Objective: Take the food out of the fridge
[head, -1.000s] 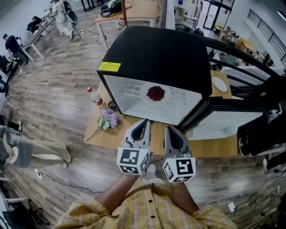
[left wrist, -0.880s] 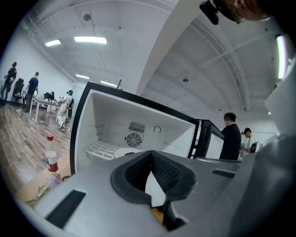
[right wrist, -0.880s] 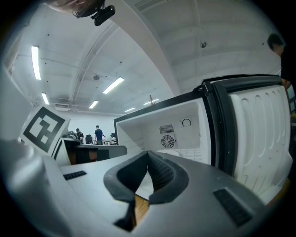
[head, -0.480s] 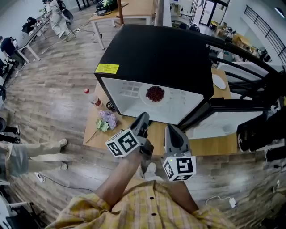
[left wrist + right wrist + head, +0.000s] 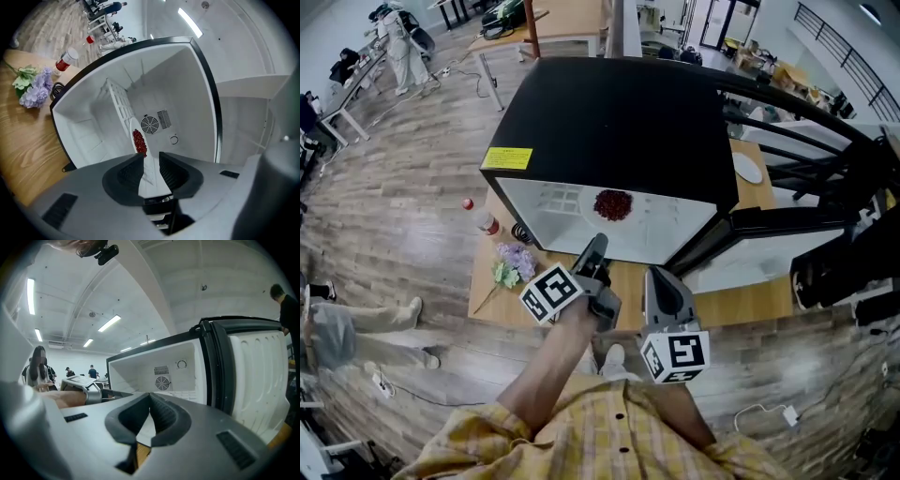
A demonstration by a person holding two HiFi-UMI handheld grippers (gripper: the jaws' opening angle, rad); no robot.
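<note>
The food is a heap of red berries on a white plate (image 5: 613,203), lying on the shelf inside the open black fridge (image 5: 628,112). In the left gripper view the plate (image 5: 139,142) shows edge-on, since that gripper is rolled onto its side. My left gripper (image 5: 595,246) is in front of the fridge opening, short of the plate; its jaws (image 5: 151,161) are opening with nothing between them. My right gripper (image 5: 661,275) hangs beside it, jaws shut and empty (image 5: 150,395), pointing at the fridge interior (image 5: 161,369).
The fridge door (image 5: 769,253) stands swung open at the right. On the wooden table (image 5: 628,281) left of the fridge are a red-capped bottle (image 5: 478,217), a coiled cable (image 5: 521,232) and purple flowers (image 5: 511,262). An empty white plate (image 5: 747,169) sits behind the door.
My left gripper has rolled onto its side and moved forward and down toward the fridge opening. The right gripper has stayed in place.
</note>
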